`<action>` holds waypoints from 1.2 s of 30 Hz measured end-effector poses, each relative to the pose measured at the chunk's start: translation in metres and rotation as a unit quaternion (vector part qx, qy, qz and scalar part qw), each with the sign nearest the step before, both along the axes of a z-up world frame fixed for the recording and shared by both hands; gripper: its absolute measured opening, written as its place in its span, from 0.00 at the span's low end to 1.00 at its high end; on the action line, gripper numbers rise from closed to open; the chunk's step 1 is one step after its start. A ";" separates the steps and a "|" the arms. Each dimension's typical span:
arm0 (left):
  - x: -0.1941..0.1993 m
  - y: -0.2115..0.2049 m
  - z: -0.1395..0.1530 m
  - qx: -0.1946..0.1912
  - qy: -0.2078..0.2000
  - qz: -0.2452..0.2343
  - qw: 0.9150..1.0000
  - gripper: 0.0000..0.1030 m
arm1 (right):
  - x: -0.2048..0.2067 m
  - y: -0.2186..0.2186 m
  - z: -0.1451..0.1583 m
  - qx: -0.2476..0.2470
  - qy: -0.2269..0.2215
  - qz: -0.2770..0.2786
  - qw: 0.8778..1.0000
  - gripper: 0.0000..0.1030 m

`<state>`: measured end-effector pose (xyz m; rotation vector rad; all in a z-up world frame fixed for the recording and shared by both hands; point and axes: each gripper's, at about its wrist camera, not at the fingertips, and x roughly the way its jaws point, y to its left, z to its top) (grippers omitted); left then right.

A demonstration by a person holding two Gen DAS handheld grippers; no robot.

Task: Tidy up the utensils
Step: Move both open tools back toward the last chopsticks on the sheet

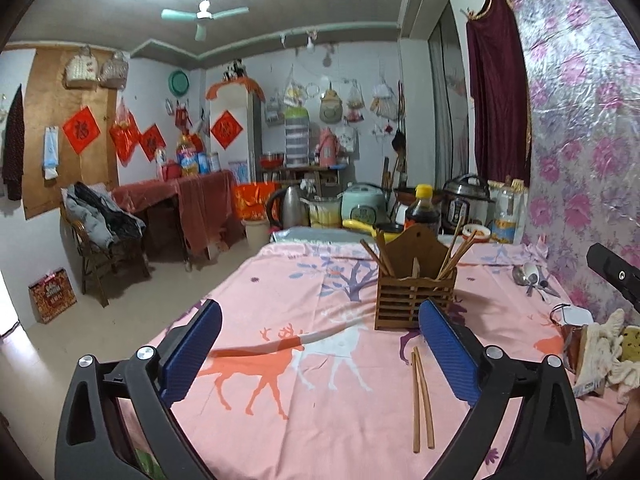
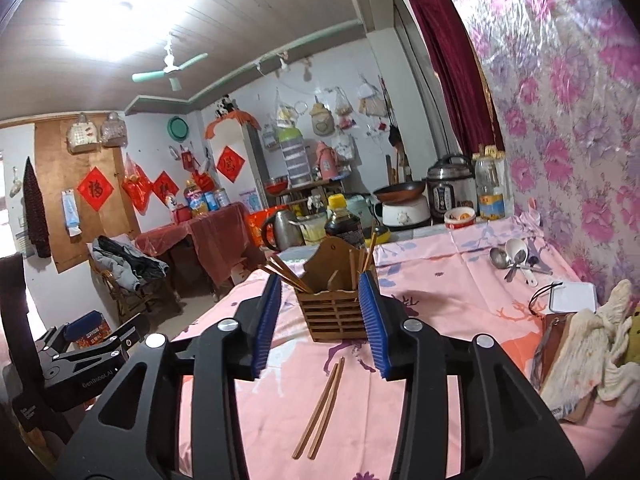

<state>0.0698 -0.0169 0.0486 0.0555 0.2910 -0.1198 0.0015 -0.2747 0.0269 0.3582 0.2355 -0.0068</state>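
**Two chopsticks left on the table, both grippers wide and empty**

A table is covered with a pink cloth (image 1: 280,280) with deer printed on it. A wooden holder (image 1: 416,292) is stood near the middle of the table, toward the far edge. Chopsticks are seen leaning out of it on both sides. Its slatted front is turned toward the cameras.

A pair of loose chopsticks (image 1: 422,400) is laid flat on the cloth, between the holder and the near edge. The two sticks are placed side by side, nearly touching, and nothing is holding them.

A small pile of spoons (image 2: 516,260) is seen by the right edge of the table, close to the flowered wall. A white cloth bundle (image 2: 588,352) is laid near the right edge too, closer to the near corner.

The left gripper (image 1: 320,348) is held above the near part of the table. Its blue fingers (image 1: 192,352) are spread very wide, and nothing is gripped between them. The loose chopsticks are seen just inside its right finger, lower on the cloth.

The right gripper (image 2: 324,324) is pointed at the holder. Its fingers are parted, with a clear gap, and nothing is pressed between them. The holder is seen through that gap, farther away, and is not touched.

A dark bottle (image 2: 344,224) with a yellow cap is stood behind the holder, past the far edge.
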 end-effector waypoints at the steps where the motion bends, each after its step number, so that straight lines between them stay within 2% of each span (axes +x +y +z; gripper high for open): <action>1: -0.010 0.001 0.002 0.001 -0.008 0.002 1.000 0.94 | -0.009 0.002 0.002 -0.002 -0.007 0.001 1.000 0.48; 7: -0.047 0.012 0.003 -0.008 -0.017 0.007 1.000 0.94 | -0.047 0.009 0.015 -0.016 -0.035 -0.003 0.999 0.54; 14: -0.048 0.036 -0.009 -0.025 0.006 0.026 0.999 0.94 | -0.065 0.011 0.003 -0.033 -0.033 -0.025 0.999 0.70; 20: -0.020 0.050 -0.047 -0.036 0.072 0.043 0.996 0.94 | -0.043 0.017 -0.049 -0.049 0.048 -0.024 0.997 0.71; 25: 0.005 0.052 -0.083 -0.033 0.124 0.050 0.990 0.94 | -0.019 0.030 -0.100 -0.061 0.123 0.001 0.991 0.71; 31: 0.024 0.054 -0.118 -0.023 0.165 0.051 0.985 0.94 | -0.003 0.042 -0.134 -0.070 0.169 0.029 0.983 0.71; 36: 0.039 0.064 -0.138 -0.032 0.197 0.066 0.978 0.94 | 0.014 0.056 -0.166 -0.083 0.215 0.056 0.972 0.71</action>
